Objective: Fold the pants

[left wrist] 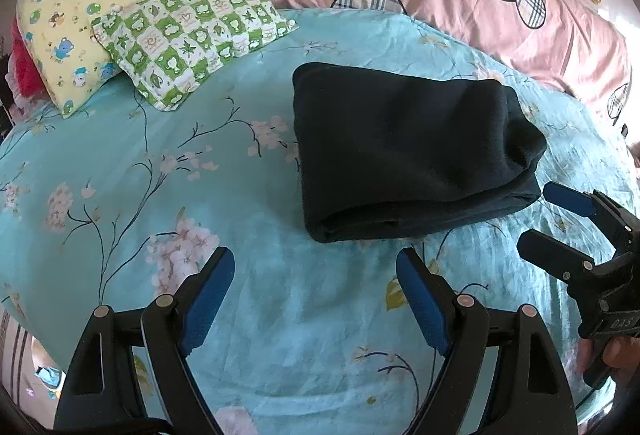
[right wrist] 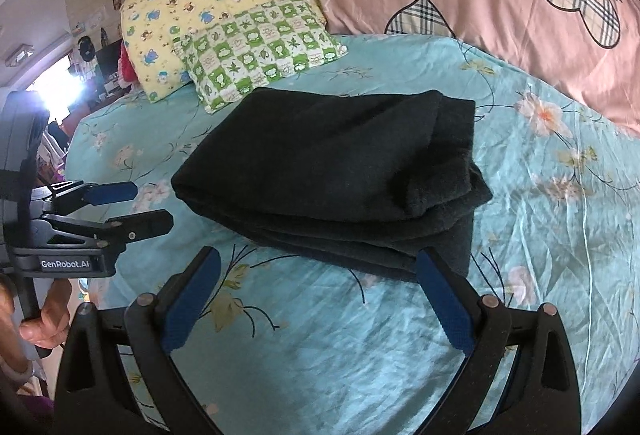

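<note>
Left wrist: folded pants (left wrist: 412,151) on bedsheet (left wrist: 200,195), both tongs empty.

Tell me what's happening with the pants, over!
Left gripper open, empty. Right gripper open, empty, near the bundle. Dark pants lie folded on the teal sheet, untouched. Nothing in the way; pillows sit well back.
</note>
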### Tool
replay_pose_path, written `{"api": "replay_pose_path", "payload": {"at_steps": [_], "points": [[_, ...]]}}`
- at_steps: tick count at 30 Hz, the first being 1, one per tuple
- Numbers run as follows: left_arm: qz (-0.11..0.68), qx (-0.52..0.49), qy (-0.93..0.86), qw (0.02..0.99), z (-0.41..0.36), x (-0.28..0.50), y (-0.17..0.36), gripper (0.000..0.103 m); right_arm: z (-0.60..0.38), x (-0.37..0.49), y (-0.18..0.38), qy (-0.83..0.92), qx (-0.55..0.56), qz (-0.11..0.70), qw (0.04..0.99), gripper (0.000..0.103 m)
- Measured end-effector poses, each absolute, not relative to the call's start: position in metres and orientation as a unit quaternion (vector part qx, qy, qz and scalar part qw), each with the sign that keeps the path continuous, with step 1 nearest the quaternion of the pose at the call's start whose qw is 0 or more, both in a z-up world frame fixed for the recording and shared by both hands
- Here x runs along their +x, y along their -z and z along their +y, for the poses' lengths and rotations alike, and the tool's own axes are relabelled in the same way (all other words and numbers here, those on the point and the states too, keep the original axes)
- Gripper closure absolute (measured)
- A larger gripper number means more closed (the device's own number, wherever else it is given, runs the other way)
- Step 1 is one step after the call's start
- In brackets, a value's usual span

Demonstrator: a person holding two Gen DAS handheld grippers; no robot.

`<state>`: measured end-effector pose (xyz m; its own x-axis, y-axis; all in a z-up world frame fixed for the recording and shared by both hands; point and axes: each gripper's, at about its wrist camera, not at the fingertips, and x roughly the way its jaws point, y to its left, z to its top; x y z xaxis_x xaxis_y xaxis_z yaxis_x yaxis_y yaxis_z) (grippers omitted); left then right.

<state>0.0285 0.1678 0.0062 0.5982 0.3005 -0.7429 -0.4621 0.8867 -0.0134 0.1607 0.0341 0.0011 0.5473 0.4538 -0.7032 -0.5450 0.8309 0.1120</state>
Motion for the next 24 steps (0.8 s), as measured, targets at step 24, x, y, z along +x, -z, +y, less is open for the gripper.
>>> {"api": "replay_pose_path", "payload": {"at_steps": [24], "points": [[0.388, -0.094, -0.225, 0.889, 0.171, 0.026, -0.008, 0.019, 0.044, 0.165, -0.004, -0.293, -0.061, 0.37, 0.88, 0.005]]}}
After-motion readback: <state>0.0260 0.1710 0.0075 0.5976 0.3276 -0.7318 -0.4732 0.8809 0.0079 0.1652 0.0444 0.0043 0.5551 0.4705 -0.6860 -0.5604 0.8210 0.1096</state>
